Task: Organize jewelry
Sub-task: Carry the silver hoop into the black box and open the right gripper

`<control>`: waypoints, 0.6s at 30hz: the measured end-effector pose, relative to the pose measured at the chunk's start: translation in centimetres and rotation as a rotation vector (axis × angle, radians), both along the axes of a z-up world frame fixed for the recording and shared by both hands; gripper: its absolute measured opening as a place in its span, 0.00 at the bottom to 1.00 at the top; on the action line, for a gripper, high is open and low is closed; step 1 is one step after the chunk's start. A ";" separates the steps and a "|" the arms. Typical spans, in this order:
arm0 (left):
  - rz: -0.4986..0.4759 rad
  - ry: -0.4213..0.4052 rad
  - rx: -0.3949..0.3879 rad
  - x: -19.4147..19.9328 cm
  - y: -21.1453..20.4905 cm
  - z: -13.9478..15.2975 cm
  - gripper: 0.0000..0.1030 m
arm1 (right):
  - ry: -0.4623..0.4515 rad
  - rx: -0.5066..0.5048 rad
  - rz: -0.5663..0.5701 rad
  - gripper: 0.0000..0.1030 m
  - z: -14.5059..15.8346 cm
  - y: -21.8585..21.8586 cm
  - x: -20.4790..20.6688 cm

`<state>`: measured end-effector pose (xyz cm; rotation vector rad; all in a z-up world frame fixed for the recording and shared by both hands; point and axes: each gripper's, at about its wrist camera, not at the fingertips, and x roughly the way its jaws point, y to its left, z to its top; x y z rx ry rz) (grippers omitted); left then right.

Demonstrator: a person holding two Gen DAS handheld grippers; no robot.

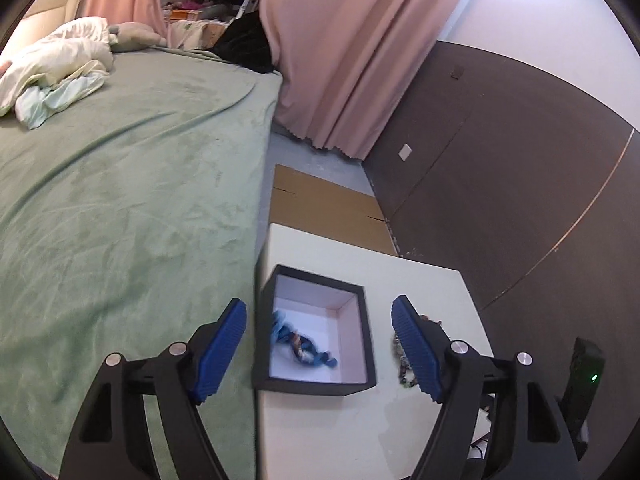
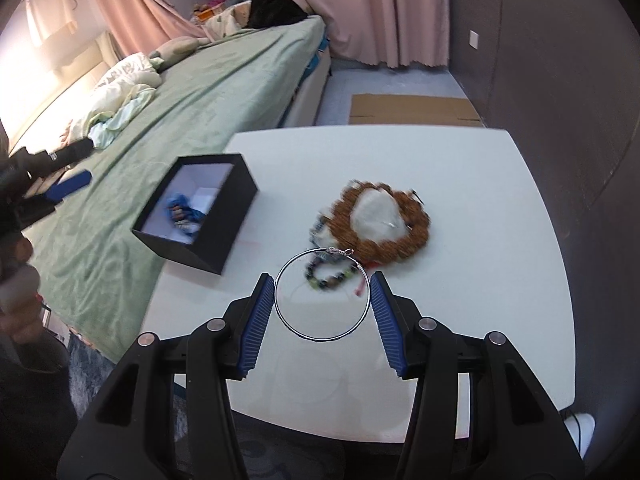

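Observation:
A black box point(image 2: 224, 216) with a white inside stands at the left edge of the white table point(image 2: 460, 200); blue beaded jewelry point(image 2: 184, 212) lies in it. The box point(image 1: 360, 344) and the blue piece point(image 1: 304, 346) also show in the left wrist view. My right gripper point(image 2: 322, 296) is shut on a thin silver hoop point(image 2: 320, 336), held by its sides above the table. Behind the hoop lie a brown beaded bracelet point(image 2: 400, 248) around a white pouch and a dark beaded bracelet point(image 2: 328, 276). My left gripper point(image 1: 318, 348) is open and empty over the box.
A bed with a green cover point(image 1: 120, 200) runs along the table's left side. Flat cardboard point(image 2: 416, 110) lies on the floor beyond the table. A dark wall point(image 1: 520, 160) and pink curtains point(image 1: 340, 60) stand behind. A dark device with a green light point(image 1: 584, 380) sits at the right.

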<state>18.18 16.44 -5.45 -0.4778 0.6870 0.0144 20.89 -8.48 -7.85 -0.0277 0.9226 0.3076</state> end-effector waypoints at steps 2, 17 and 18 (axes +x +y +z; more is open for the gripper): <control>0.012 -0.005 -0.006 -0.8 0.5 -0.2 0.71 | -0.005 0.012 0.023 0.49 0.7 1.0 0.2; 0.084 -0.021 0.013 -5.7 3.3 -0.7 0.92 | -0.021 0.065 0.192 0.49 3.8 10.1 2.9; 0.092 -0.020 0.009 -6.0 3.6 -0.7 0.92 | -0.020 0.075 0.199 0.49 3.9 10.6 3.1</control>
